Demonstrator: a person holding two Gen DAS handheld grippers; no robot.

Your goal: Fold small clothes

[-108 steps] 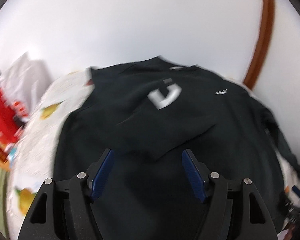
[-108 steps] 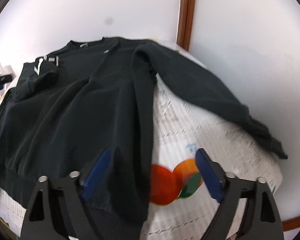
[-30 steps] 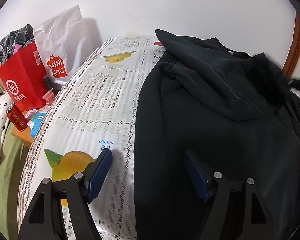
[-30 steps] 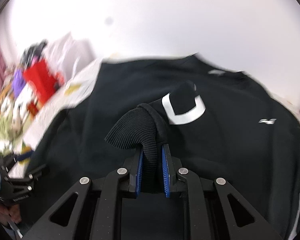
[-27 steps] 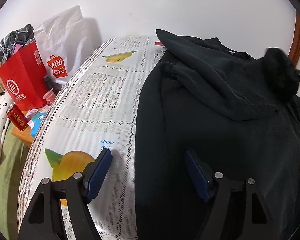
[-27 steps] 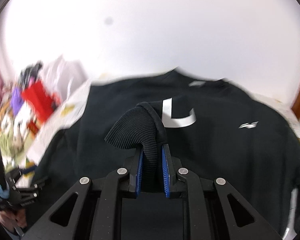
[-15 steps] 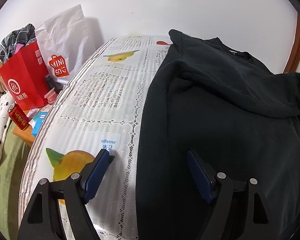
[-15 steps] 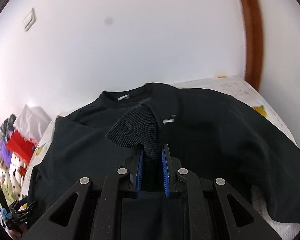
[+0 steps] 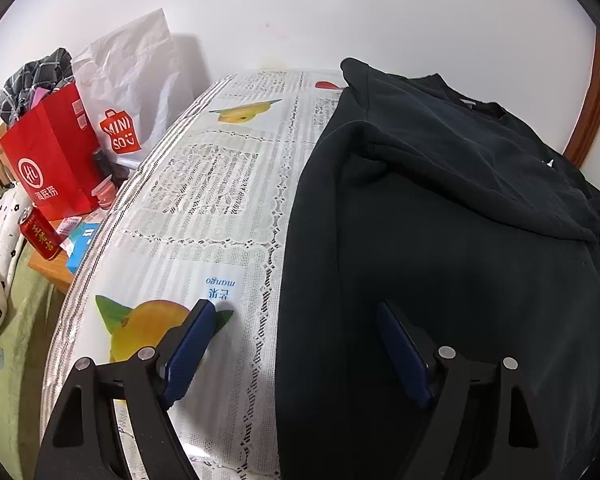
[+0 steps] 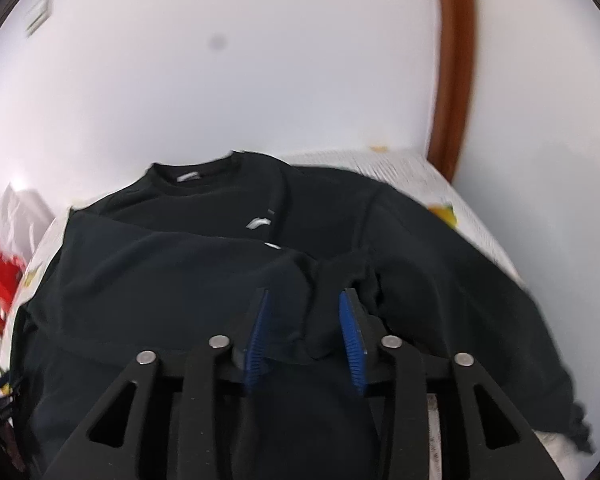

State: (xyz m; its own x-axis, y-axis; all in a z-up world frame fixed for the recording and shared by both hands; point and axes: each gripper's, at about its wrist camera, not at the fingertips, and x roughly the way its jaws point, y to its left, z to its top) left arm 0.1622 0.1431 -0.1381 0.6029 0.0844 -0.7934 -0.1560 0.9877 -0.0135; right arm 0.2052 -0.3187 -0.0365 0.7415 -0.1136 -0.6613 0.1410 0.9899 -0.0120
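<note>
A black sweatshirt (image 9: 440, 272) lies spread on the fruit-print tablecloth (image 9: 204, 200), collar toward the wall. One sleeve (image 9: 480, 176) is folded across its chest. My left gripper (image 9: 294, 308) is open and hovers low over the sweatshirt's left edge, one finger above the cloth, the other above the black fabric. In the right wrist view the sweatshirt (image 10: 160, 280) fills the table. My right gripper (image 10: 305, 296) is opening; the sleeve's ribbed cuff (image 10: 320, 332) lies slack between the blue pads (image 10: 260, 328), which no longer pinch it.
Beside the table's left edge stand a red paper bag (image 9: 48, 160), a white shopping bag (image 9: 132, 92) and a red can (image 9: 40, 236). A white wall backs the table, with a brown wooden frame (image 10: 454, 60) at the right. Another sleeve hangs toward the right edge (image 10: 540, 380).
My right gripper carried the cuff across the chest to the right, lowered it, and its jaws have parted from it. The sleeve now lies flat. The left gripper stayed put.
</note>
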